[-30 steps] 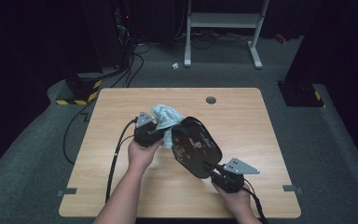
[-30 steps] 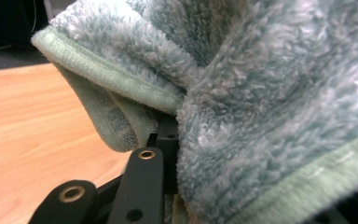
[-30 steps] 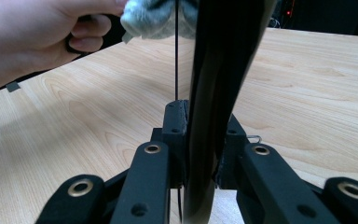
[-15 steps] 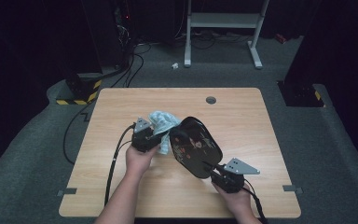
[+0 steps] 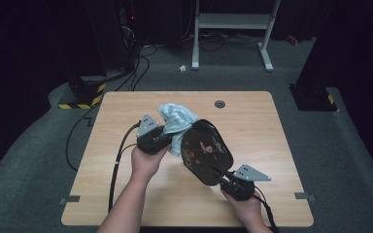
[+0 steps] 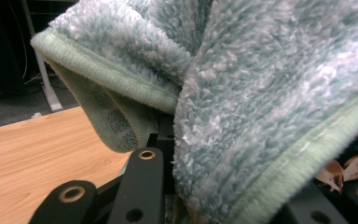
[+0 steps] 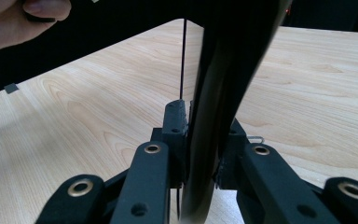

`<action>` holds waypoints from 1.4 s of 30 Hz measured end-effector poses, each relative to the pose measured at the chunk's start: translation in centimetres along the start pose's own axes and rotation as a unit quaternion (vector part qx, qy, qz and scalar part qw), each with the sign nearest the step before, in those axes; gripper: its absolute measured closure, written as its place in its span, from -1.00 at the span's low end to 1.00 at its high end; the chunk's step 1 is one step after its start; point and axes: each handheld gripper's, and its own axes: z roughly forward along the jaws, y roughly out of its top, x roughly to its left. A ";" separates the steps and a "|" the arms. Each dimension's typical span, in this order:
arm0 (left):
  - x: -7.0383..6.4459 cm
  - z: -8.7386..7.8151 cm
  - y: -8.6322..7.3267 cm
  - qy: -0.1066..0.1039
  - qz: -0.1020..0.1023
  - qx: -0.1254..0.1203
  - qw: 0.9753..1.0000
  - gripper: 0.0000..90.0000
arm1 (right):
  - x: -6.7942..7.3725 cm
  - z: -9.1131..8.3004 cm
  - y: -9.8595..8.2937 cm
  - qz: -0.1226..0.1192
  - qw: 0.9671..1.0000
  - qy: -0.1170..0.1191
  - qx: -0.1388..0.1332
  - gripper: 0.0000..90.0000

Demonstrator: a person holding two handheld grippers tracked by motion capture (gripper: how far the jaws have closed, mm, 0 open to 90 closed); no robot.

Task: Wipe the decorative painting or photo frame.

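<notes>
A: Right gripper [image 5: 222,174]?
B: Jaws clamped on the lower rim of the black tray [image 5: 206,151]. In the right gripper view the tray's edge [image 7: 214,116] runs up between the two jaws, pinched tight.

A: Where's the tray?
B: Held tilted up on edge above the middle of the table [image 5: 272,145], decorated face toward the camera.

A: Left gripper [image 5: 167,138]?
B: Holding a pale green towel [image 5: 177,124]; jaws closed on the bunched cloth. In the left gripper view the fluffy towel [image 6: 242,102] spills over the jaws.

A: Towel against the tray?
B: Yes, touching the tray's upper left edge.

A: Anything else?
B: Round hole [image 5: 219,104] near the table's far edge, well apart.
</notes>
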 end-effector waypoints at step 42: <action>2.3 1.7 -4.0 0.031 -0.042 0.082 0.995 0.60 | -0.1 0.0 0.0 0.000 1.000 0.007 0.001 0.72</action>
